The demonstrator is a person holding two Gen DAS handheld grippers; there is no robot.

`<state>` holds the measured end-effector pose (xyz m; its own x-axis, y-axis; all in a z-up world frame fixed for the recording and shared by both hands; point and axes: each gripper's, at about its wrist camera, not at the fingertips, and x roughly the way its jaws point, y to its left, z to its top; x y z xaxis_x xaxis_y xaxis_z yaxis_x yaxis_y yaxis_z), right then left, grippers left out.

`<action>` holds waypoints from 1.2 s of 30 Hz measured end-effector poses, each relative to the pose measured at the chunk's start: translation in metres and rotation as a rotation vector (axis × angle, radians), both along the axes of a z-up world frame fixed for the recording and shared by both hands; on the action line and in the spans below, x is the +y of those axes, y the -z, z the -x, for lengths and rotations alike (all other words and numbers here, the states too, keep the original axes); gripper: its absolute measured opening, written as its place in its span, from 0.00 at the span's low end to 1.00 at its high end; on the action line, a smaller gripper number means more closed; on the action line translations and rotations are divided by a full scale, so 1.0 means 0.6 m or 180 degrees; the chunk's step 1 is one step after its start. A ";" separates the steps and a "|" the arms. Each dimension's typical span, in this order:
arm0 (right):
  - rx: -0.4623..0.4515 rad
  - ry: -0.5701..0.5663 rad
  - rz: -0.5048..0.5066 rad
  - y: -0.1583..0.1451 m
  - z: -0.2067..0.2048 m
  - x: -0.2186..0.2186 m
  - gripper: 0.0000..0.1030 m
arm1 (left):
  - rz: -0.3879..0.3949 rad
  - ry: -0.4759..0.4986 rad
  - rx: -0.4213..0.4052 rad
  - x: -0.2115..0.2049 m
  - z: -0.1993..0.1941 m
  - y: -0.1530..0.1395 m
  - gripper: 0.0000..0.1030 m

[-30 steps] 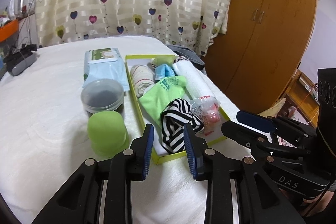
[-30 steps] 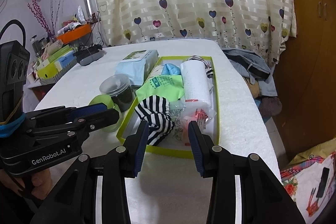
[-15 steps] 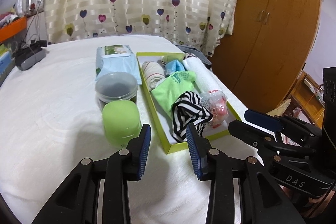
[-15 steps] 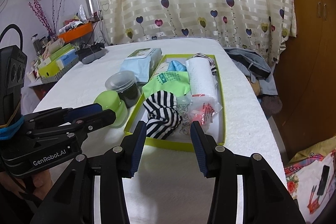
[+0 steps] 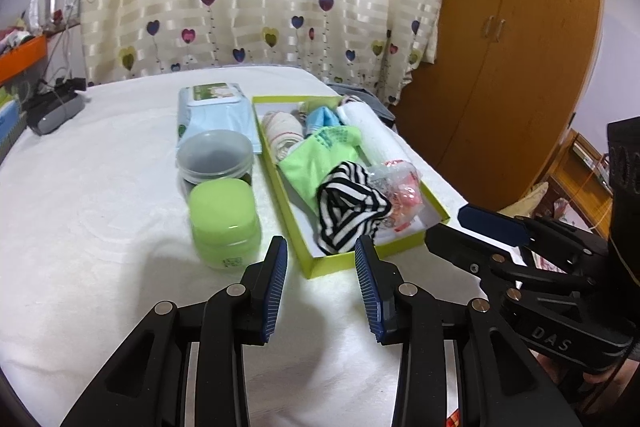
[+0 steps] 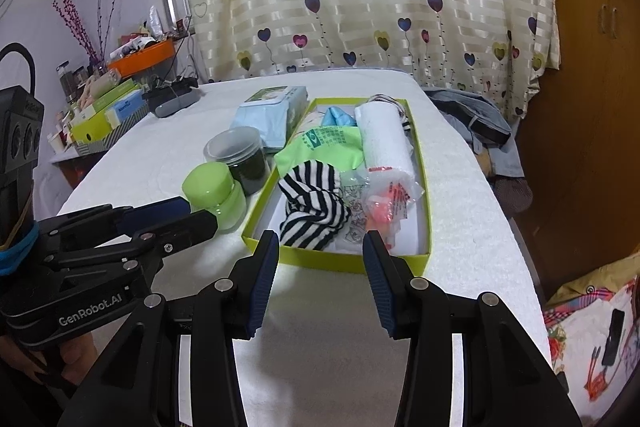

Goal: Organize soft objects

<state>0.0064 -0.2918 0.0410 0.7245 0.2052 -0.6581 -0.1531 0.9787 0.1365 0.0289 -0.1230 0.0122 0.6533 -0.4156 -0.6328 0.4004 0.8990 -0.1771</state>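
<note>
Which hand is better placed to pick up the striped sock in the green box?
Right, probably. The right tongs stand open, empty, lined up just before the striped sock in the green box. The left tongs, also open, face the box's near corner, off to the side.

"genrobot.ai" is read in pale letters on the black body of the left gripper (image 6: pixel 168 223), seen from the right wrist view; "das" is read in pale letters on the black body of the right gripper (image 5: pixel 472 227), seen from the left wrist view; dark green print and a round logo are seen on the lime green cloth (image 6: pixel 328 141) in the yellow-green box (image 6: pixel 352 261), but it is too small to be read; a small printed label is seen low on the green jar (image 5: pixel 224 223), its characters illegible; red print is seen on the clear plastic bag (image 6: pixel 394 197), not legible; the label on the wipes pack (image 5: pixel 216 107) cannot be read.
</note>
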 end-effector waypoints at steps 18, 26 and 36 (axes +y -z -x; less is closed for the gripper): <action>0.0106 0.0010 -0.0031 0.017 -0.007 -0.010 0.44 | -0.0104 -0.0013 0.0050 -0.011 -0.006 0.015 0.33; 0.0105 -0.0020 -0.0008 0.018 -0.003 -0.003 0.44 | -0.0118 -0.0077 0.0071 -0.005 -0.001 0.018 0.33; 0.0120 -0.0087 0.0036 0.019 -0.005 0.012 0.44 | -0.0227 -0.0164 0.0029 0.002 -0.001 0.018 0.33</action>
<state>0.0093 -0.2843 0.0294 0.6934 0.2170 -0.6872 -0.1747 0.9758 0.1318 0.0296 -0.1218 0.0014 0.6669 -0.3352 -0.6655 0.3519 0.9289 -0.1153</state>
